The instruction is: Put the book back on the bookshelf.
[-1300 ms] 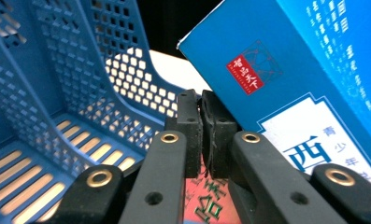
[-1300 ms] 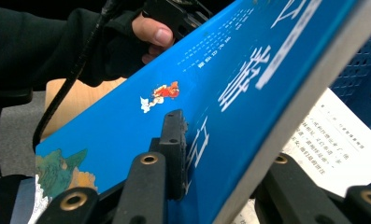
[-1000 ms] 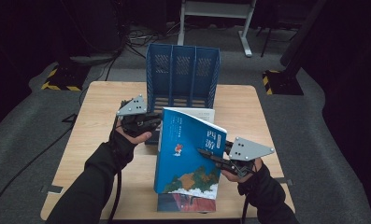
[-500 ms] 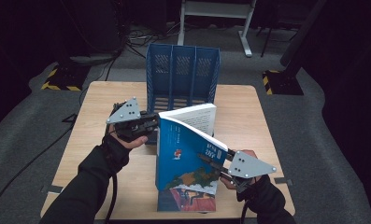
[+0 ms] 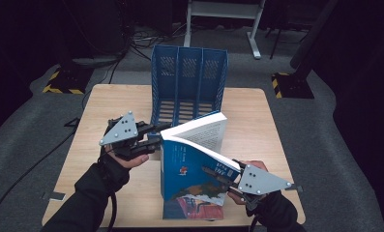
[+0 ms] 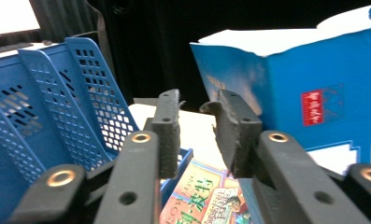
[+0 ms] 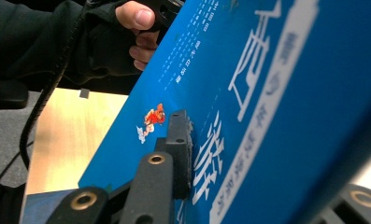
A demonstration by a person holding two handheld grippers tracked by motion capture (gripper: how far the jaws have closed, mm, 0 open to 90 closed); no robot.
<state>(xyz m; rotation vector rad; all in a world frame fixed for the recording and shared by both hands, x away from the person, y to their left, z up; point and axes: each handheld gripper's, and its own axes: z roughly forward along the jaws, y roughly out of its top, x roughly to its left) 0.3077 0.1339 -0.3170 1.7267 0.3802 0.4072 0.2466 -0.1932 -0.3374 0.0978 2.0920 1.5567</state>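
A thick blue book (image 5: 189, 169) stands upright on its lower edge on the wooden table (image 5: 107, 106), with its white page block on top. My right gripper (image 5: 213, 173) is shut on its front cover at the right. In the right gripper view the cover (image 7: 267, 70) lies against the black fingers (image 7: 179, 149). My left gripper (image 5: 156, 133) is just left of the book's spine. Its jaws have just been opening, and in the left gripper view there is nothing in the gap of the left gripper (image 6: 198, 105). The book (image 6: 309, 79) stands to its right.
A blue three-slot file rack (image 5: 187, 82) stands at the back of the table, close behind the book and beside my left gripper (image 6: 57, 102). A second book with a colourful cover (image 5: 194, 210) lies flat under the upright one, near the front edge.
The left gripper has let go of the blue book, opened and drawn back to the left. The book has swung more upright, with the right gripper still holding it.
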